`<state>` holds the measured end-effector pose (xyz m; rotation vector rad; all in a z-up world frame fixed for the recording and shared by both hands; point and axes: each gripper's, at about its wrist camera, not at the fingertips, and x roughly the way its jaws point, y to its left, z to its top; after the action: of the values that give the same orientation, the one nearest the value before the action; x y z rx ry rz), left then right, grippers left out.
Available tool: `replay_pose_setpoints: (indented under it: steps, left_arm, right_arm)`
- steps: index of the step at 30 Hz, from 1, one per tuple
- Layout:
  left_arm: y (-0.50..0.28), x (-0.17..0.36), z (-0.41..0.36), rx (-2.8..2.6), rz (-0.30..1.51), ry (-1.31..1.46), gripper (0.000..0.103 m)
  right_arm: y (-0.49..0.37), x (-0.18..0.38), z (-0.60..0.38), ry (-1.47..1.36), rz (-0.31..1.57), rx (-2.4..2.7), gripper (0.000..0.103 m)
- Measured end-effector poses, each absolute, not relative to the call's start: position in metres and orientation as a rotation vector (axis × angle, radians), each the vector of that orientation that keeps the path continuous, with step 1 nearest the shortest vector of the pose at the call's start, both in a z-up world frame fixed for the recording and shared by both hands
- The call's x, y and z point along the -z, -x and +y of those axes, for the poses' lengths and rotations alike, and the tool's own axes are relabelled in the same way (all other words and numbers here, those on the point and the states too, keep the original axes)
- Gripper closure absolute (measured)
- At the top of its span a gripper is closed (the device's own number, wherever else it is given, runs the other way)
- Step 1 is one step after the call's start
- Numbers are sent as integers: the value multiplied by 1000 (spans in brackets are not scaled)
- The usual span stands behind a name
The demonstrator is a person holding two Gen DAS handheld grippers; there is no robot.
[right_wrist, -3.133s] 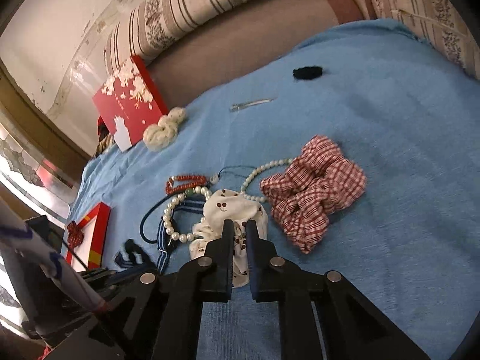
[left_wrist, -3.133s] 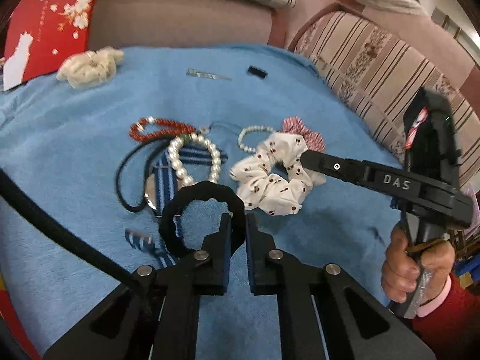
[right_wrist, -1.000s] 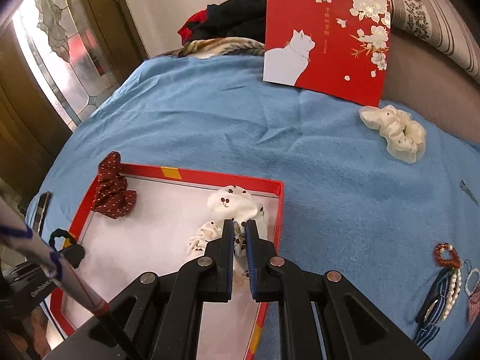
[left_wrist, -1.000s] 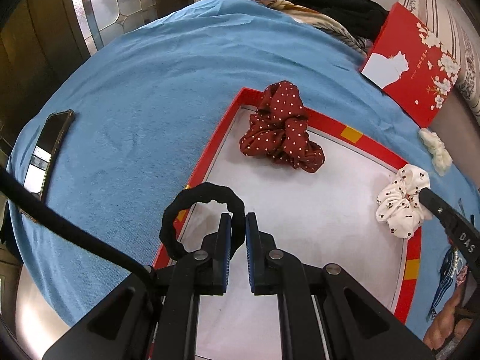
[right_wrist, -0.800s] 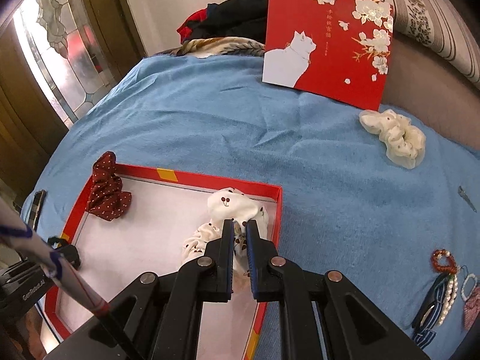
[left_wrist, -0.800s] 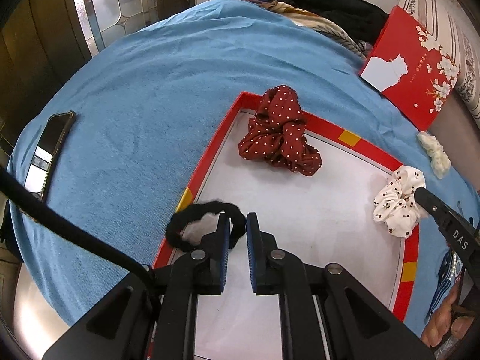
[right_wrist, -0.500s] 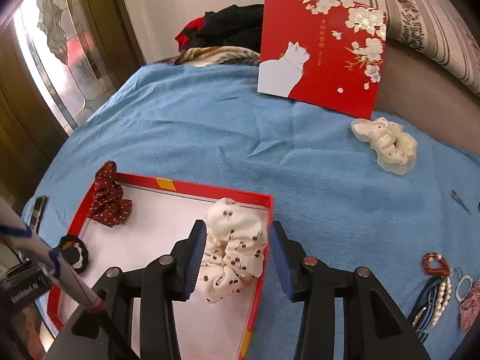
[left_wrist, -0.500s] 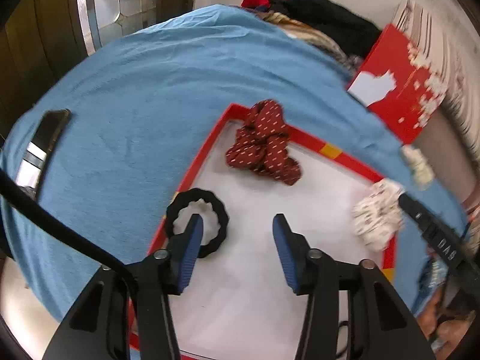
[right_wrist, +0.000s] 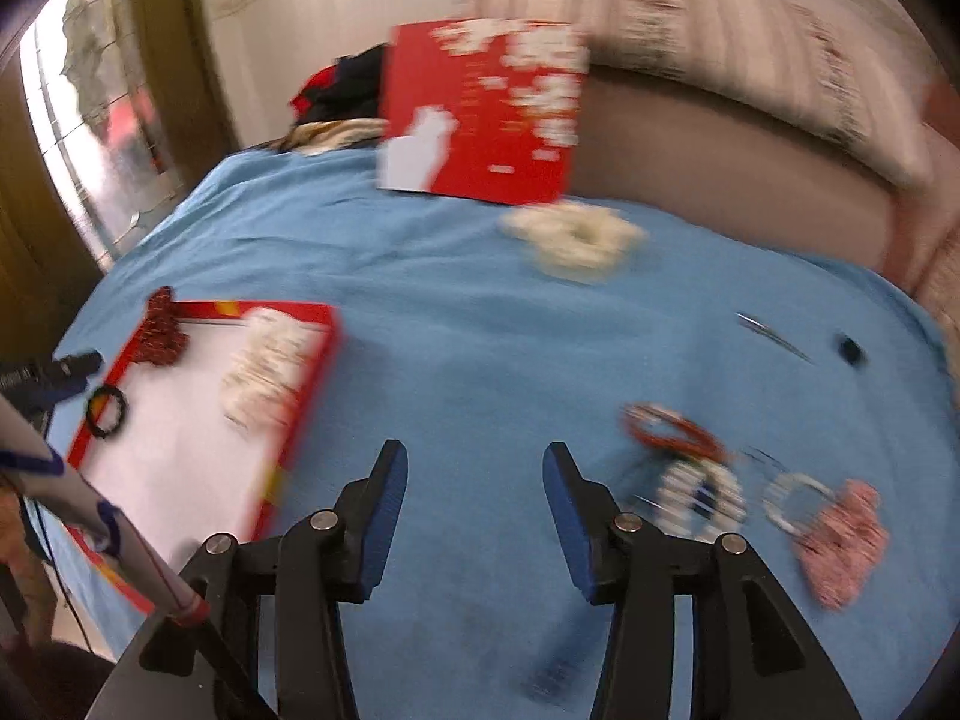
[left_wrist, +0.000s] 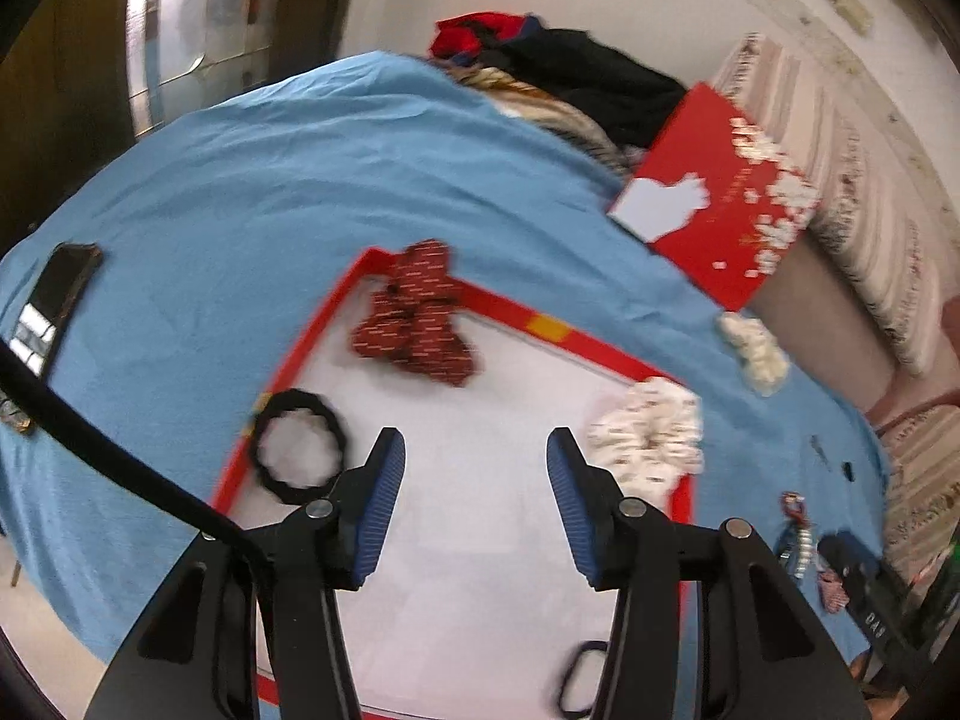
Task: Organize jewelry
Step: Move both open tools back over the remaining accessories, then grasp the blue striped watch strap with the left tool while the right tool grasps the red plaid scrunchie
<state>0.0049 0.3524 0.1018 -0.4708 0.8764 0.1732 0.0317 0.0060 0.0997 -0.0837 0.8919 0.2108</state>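
Note:
A red-rimmed tray [left_wrist: 315,333] with a white floor lies on the blue cloth. Inside it lie a black scrunchie [left_wrist: 297,457] at the left corner, a dark red dotted scrunchie [left_wrist: 420,330] at the back, and a white cherry-print scrunchie [left_wrist: 651,441] at the right corner. My left gripper [left_wrist: 474,456] hangs open above the tray floor, holding nothing. My right gripper [right_wrist: 474,468] is over bare cloth right of the tray [right_wrist: 309,402], its jaws opening with nothing between them. A red bead bracelet [right_wrist: 672,435], pearl bracelets [right_wrist: 699,498] and a red checked scrunchie [right_wrist: 846,546] lie to its right, blurred.
A cream scrunchie [right_wrist: 576,240] lies before a red box lid [right_wrist: 480,114] propped against the sofa. A hair clip [right_wrist: 774,336] and a small black piece [right_wrist: 849,351] lie at the far right. A phone [left_wrist: 57,294] rests near the cloth's left edge. Clothes [left_wrist: 570,72] are piled behind.
Both grippers opened and let go: the black scrunchie and the white cherry-print scrunchie now lie in the tray. The right gripper swung right, off the tray; the left lifted slightly.

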Motion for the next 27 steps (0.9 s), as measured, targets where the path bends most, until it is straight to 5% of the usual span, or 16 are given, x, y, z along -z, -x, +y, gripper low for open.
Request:
replay_pose_setpoints:
  steps: [11, 27]
  left_arm:
    - [-14, -119, 215, 100, 827, 328, 52]
    - [-13, -56, 16, 373, 924, -28, 52]
  right_arm:
    - [6, -96, -195, -169, 877, 88, 49]
    - [7, -68, -250, -211, 819, 66, 47]
